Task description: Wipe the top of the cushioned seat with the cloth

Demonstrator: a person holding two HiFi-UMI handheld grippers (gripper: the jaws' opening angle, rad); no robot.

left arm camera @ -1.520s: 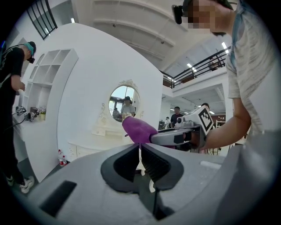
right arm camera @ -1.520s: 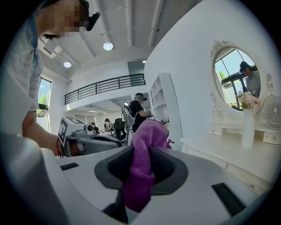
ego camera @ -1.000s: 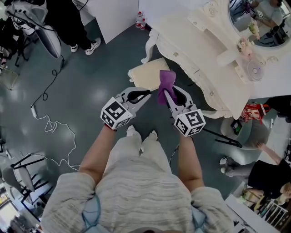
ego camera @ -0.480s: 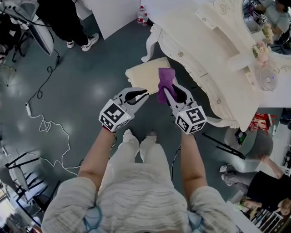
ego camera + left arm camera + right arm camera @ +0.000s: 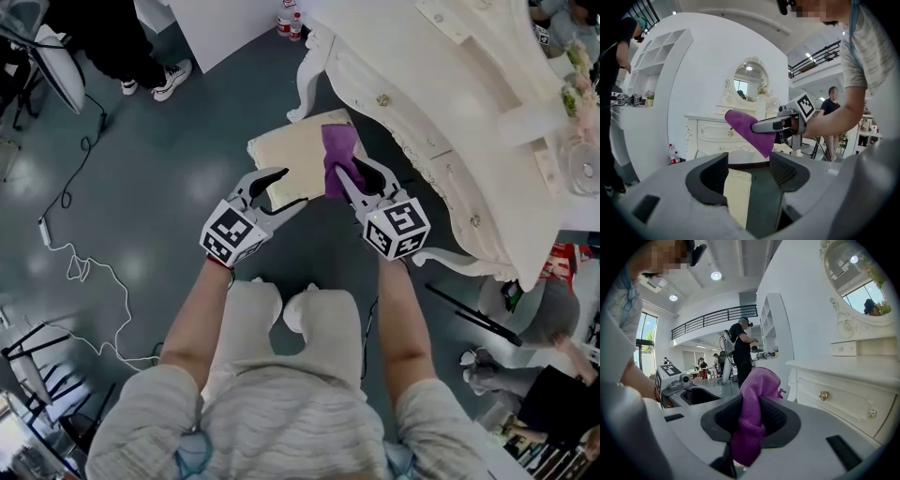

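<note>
grey polished floor filled the left of the head view, with a thin white cable trailing over it. next came the left gripper, whose jaws had just been opening and stood apart with nothing held between them. just beyond its tips sat the cushioned seat, a low stool with a pale cream, squarish padded top, standing right in front of the dresser. no stain or dust could be made out on it. over the seat's right side hung the cloth, a purple, fuzzy rag, bunched and folded over. it was pinched firmly in the closed jaws of the right gripper, with a tuft sticking out past the tips and the rest drooping below. at the far right the dresser was white and ornate, with small round knobs. judging from this, the cloth was in hand and at the seat, but the wiping itself had not begun. the cloth looked to hang just above the cushion rather than pressed on it, so the whole top was left to be wiped.
</note>
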